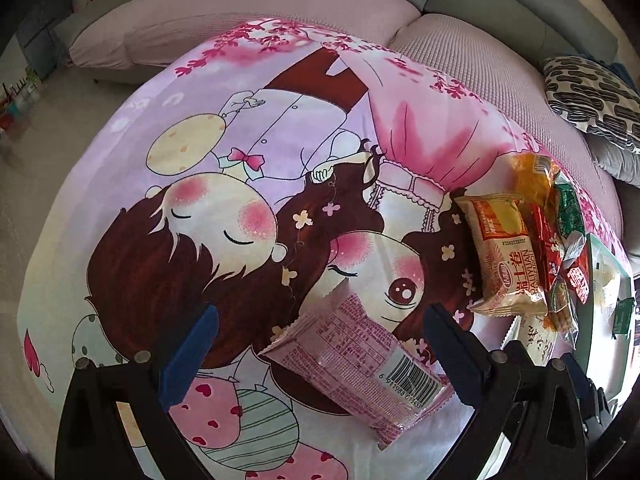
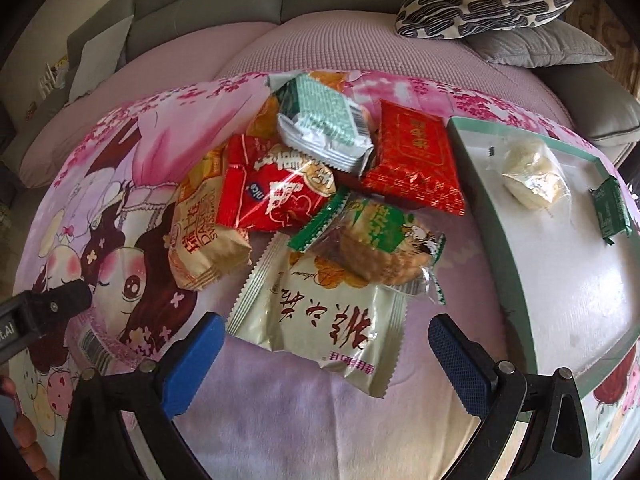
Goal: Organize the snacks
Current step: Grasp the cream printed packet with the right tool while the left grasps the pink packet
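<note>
The left gripper [image 1: 320,354] is held wide around a pink pkt [image 1: 356,360], the right gripper [image 2: 326,360], also wide, near a white pkt [image 2: 320,320], prob. for sorting into the tray [image 2: 500,264] at the cloth's [image 2: 280,420] right edge.

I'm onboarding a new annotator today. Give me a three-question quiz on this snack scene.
1. True or false: the left gripper is shut on the pink snack packet.
2. How many items lie in the green-rimmed tray?
3. Which packet lies nearest the right gripper: A red packet, B cream packet, C green-white packet?

Key: 1 false, it is open; 2 two, a clear-wrapped cake and a dark green sachet; 3 B.
</note>
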### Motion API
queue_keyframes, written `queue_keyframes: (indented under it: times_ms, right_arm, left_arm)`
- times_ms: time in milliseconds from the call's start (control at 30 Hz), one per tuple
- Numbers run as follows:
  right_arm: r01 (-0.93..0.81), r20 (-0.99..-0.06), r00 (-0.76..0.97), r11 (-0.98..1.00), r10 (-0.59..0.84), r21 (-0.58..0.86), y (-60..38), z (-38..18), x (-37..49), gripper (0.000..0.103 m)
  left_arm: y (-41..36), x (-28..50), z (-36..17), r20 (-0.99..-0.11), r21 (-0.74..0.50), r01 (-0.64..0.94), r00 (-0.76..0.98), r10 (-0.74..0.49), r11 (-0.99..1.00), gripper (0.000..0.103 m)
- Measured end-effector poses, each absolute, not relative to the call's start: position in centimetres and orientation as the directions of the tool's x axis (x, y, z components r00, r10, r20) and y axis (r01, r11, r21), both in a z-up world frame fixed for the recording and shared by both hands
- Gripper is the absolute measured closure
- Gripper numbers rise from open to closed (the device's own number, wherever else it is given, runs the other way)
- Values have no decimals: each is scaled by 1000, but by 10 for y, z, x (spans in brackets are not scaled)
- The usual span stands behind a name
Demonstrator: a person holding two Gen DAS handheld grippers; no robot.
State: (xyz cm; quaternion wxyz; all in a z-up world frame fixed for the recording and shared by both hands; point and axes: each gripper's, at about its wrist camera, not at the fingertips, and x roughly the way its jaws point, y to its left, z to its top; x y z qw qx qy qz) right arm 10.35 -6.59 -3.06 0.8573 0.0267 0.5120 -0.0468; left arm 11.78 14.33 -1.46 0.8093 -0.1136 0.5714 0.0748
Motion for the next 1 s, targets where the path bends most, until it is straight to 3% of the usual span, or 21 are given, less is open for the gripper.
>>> queue_keyframes:
  times_ms: [467,833,867,1000]
  right_arm:
    - [149,-878,472,989,-74,-3,-72,-45,116,0]
    - [96,-872,488,995,-43,5,-82,-37,104,27]
    - [99,-870,491,995,-43,6,-85,-36,102,35]
    - [101,-868,496,994,-11,45,-93,-33,100,40]
  left_arm:
    - [126,127,-27,-960,-8,-251,275,63,968,1]
    - [114,111,-34,-962,-3,-237,266,61,972,1]
    - [111,110,-35,-962,-1,-231,265,62,973,1]
    - [99,110,-39,-963,11,-210,262,67,978,2]
